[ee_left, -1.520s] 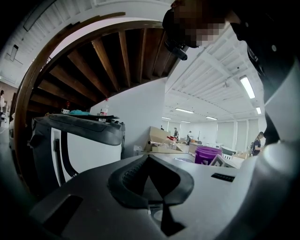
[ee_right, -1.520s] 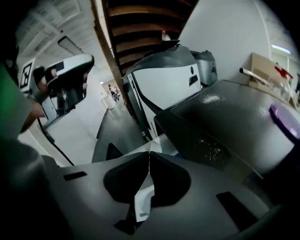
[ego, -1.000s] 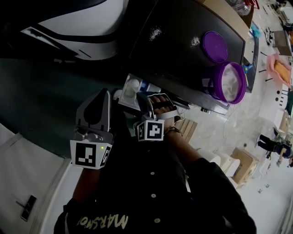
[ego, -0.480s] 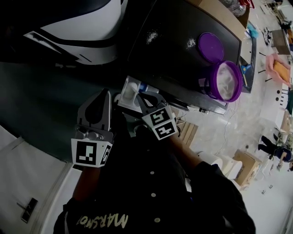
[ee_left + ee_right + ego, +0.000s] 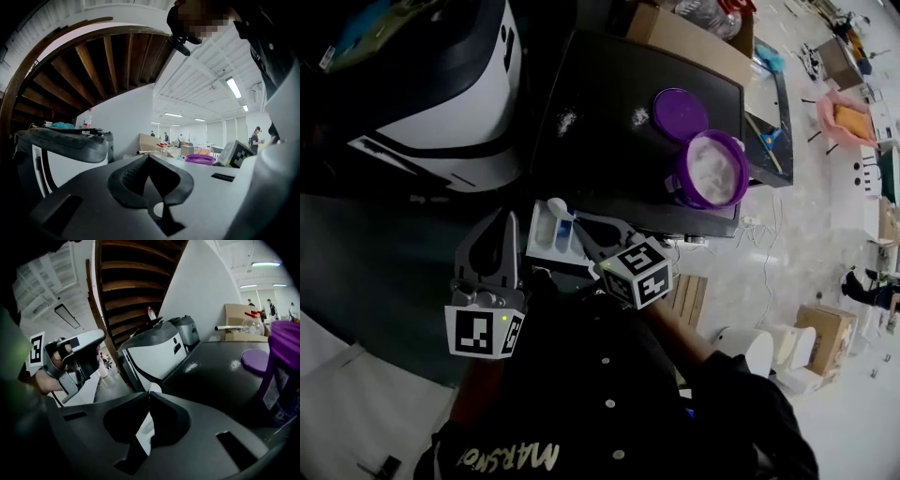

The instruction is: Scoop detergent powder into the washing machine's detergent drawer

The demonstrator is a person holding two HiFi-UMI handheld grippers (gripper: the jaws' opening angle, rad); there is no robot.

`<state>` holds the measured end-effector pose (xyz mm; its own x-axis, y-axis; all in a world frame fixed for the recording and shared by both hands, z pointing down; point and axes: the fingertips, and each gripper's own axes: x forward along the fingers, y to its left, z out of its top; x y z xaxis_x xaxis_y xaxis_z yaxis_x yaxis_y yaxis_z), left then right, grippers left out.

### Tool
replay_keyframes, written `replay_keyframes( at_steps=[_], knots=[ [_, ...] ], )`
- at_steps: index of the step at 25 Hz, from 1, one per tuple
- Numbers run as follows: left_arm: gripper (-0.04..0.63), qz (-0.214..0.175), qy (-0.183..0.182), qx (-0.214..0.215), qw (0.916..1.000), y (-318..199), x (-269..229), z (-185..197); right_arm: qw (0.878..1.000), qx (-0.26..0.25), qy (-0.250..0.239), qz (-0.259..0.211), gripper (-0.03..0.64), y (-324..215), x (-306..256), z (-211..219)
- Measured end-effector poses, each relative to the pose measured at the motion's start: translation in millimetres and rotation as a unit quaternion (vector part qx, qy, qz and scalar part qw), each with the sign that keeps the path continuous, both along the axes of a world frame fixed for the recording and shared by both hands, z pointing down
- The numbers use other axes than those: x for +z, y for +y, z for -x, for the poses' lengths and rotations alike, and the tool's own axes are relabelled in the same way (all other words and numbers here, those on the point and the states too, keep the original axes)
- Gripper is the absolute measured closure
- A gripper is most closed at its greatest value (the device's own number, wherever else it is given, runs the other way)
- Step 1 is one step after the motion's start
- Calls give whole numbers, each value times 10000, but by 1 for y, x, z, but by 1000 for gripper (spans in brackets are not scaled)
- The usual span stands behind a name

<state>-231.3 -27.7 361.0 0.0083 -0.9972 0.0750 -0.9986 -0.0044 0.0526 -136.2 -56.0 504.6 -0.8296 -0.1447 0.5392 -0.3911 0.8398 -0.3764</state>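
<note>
Head view: the white detergent drawer (image 5: 546, 240) stands pulled out below the near edge of the dark tabletop (image 5: 600, 159), left of centre. The right tongs (image 5: 581, 223) pinch the handle of a white scoop (image 5: 556, 205) at the drawer's upper edge. The left tongs (image 5: 506, 220) are pressed together with nothing between them, just left of the drawer. An open purple detergent tub (image 5: 710, 169) and its lid (image 5: 680, 114) sit on the tabletop, upper right.

Open drawer (image 5: 546, 234) under machine top (image 5: 609, 159). White scoop (image 5: 555, 205) above it, at tip of R gripper (image 5: 579, 223). Purple powder tub (image 5: 712, 169) at drawer's 2 o'clock, lid (image 5: 680, 114) just beside at tub's 11. L gripper (image 5: 507, 221) at drawer's 8.
</note>
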Motion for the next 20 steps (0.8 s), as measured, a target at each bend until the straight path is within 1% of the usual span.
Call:
replay_keyframes(
  at_steps=[2, 4, 7, 9, 12, 15, 18, 20],
  knots=[
    [589, -155, -45, 14, 9999, -7, -13, -6, 9992, 134, -265, -257, 584, -9, -31, -5],
    [589, -292, -49, 144, 9995, -17, -24, -16, 9969, 274, -540, -503, 584, -19, -62, -12],
    [589, -464, -40, 506, 9976, -36, -37, -38, 9911, 596, -833, -845, 584, -39, -98, -32],
    [589, -545, -63, 760, 9956, -48, -44, -56, 9861, 864, -892, -1106, 584, -53, -116, -52],
    [589, -617, -83, 1075, 9923, -64, -51, -77, 9761, 1377, -872, -1437, 584, -76, -132, -91],
    [589, -689, -113, 1252, 9897, -73, -57, -91, 9652, 1889, -784, -1627, 584, -100, -141, -136],
    [589, -740, -126, 1391, 9874, -78, -62, -100, 9537, 2329, -526, -1827, 584, -119, -140, -184],
    [589, -741, -129, 1444, 9867, -80, -63, -103, 9474, 2573, -309, -1881, 584, -127, -136, -210]
  ],
)
